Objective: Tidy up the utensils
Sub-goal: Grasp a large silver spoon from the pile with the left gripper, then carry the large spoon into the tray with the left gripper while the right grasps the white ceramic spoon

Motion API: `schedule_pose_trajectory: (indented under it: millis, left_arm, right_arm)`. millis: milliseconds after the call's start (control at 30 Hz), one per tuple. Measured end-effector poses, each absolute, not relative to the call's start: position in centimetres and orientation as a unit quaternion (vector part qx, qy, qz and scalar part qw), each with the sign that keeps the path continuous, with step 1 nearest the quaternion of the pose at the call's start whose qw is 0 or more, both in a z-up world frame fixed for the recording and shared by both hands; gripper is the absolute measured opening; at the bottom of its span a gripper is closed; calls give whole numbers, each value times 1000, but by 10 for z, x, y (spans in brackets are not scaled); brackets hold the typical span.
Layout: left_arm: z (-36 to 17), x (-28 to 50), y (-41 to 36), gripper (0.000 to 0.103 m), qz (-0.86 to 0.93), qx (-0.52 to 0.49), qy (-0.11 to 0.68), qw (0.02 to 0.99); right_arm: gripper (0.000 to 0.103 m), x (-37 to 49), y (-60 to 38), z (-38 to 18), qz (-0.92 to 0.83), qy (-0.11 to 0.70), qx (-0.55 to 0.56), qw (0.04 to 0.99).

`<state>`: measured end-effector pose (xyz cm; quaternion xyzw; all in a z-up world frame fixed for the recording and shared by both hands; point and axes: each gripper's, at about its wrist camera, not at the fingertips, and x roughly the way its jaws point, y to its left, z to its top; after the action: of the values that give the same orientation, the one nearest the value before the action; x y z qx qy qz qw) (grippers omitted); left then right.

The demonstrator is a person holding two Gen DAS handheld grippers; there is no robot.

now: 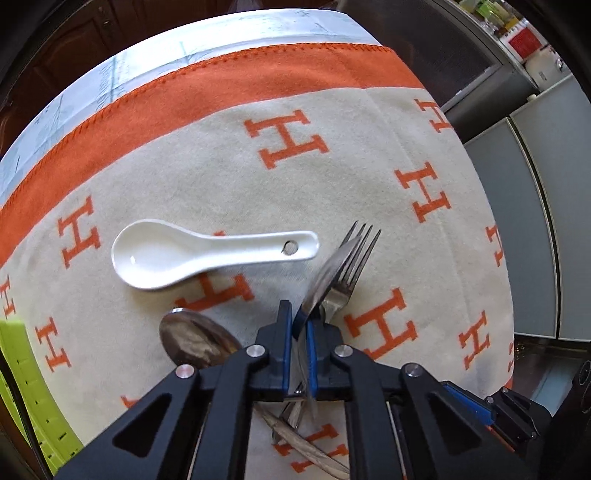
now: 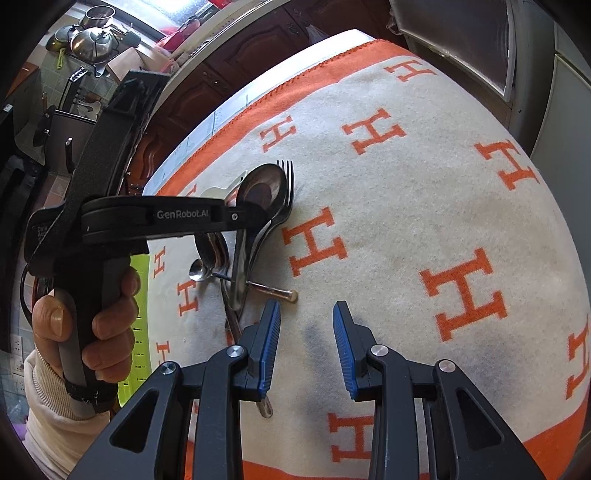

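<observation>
My left gripper [image 1: 300,321] is shut on a metal spoon [image 1: 328,273], gripping its neck and holding it edge-on above a metal fork [image 1: 354,254] on the cloth. In the right wrist view the held spoon [image 2: 264,188] shows its bowl with the fork [image 2: 288,177] behind it. A white ceramic soup spoon [image 1: 207,253] lies to the left. A second metal spoon [image 1: 192,341] lies near the left finger. More metal utensils [image 2: 236,280] lie crossed below the left gripper. My right gripper [image 2: 306,314] is open and empty above the cloth, right of the pile.
A cream cloth with orange H letters and an orange border [image 1: 258,70] covers the table [image 1: 221,33]. A lime-green tray [image 1: 33,387] sits at the left edge and also shows in the right wrist view [image 2: 138,314]. Cabinets [image 1: 535,206] stand beyond the table.
</observation>
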<state>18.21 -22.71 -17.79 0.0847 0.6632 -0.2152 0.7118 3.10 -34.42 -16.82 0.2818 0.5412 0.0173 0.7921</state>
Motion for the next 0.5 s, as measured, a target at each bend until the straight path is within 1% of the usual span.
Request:
schedule_pose_trajectory:
  millis: [133,300,500]
  left_arm:
    - [-169,175,-209,2,-213,49,663,716]
    - [-141,164,-180,2,-221,13,644,733]
    - [-109,142,-121,2,-206,-24,625,753]
  right_arm:
    - [30,31,-343,-164,18,538,281,794]
    - [30,35,-337,-156,21,536,269,800]
    - [30,53,-318,-132,38,523,224,821]
